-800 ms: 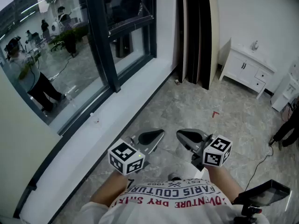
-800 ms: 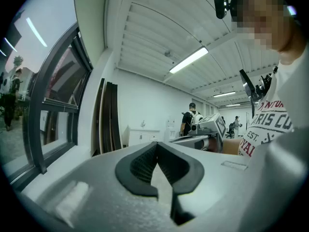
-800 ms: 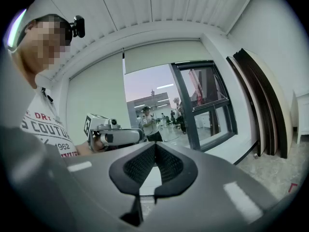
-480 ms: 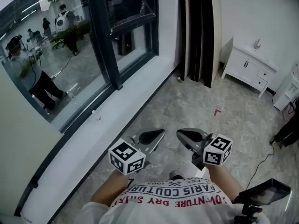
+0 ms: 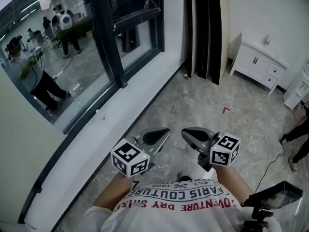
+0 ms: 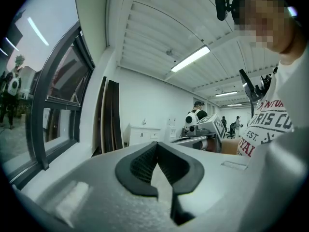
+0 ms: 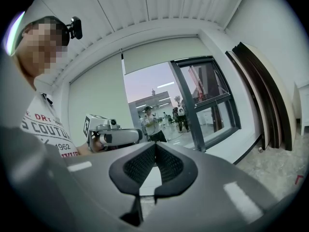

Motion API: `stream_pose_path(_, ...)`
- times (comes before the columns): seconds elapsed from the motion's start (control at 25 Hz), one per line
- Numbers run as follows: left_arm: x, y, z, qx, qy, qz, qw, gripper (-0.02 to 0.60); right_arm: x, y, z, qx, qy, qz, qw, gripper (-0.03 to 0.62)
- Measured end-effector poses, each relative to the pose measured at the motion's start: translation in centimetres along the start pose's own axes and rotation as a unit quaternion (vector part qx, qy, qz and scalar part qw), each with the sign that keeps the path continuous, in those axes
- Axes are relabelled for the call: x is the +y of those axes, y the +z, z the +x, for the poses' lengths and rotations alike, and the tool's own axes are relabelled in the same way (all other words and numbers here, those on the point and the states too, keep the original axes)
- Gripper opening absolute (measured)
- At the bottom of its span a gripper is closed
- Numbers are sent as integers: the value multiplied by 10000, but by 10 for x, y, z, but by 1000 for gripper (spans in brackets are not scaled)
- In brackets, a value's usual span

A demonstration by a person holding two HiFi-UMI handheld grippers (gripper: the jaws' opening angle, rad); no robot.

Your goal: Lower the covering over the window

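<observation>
Left gripper (image 5: pixel 157 138) closed, right gripper (image 5: pixel 193 135) closed — window (image 5: pixel 82 42) uncovered

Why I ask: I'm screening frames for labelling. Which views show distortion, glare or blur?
Head view: even light, sharp, the dark-framed glass window bows slightly. Left gripper view: heavy fisheye, black corners, the white ceiling strip light glares. Right gripper view: same fisheye; the shut grey right hand-held gripper looms soft.

Red floor mark (image 5: pixel 225 110), white cabinet (image 5: pixel 258 64) shifted up frame; bystander's leg (image 5: pixel 303 151) stepped.
</observation>
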State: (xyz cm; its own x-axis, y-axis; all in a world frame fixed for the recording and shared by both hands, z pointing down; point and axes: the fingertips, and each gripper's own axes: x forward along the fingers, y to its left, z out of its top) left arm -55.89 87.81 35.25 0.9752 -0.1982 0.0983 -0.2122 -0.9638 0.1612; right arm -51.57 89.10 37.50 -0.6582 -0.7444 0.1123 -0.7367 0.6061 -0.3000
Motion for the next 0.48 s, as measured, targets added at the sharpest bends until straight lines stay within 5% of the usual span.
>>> stream_pose_path(0.48, 7, 2, 40, 123, -293, -27, 9995, 2, -32, 4, -19, -108, -212, 143, 9996, 0)
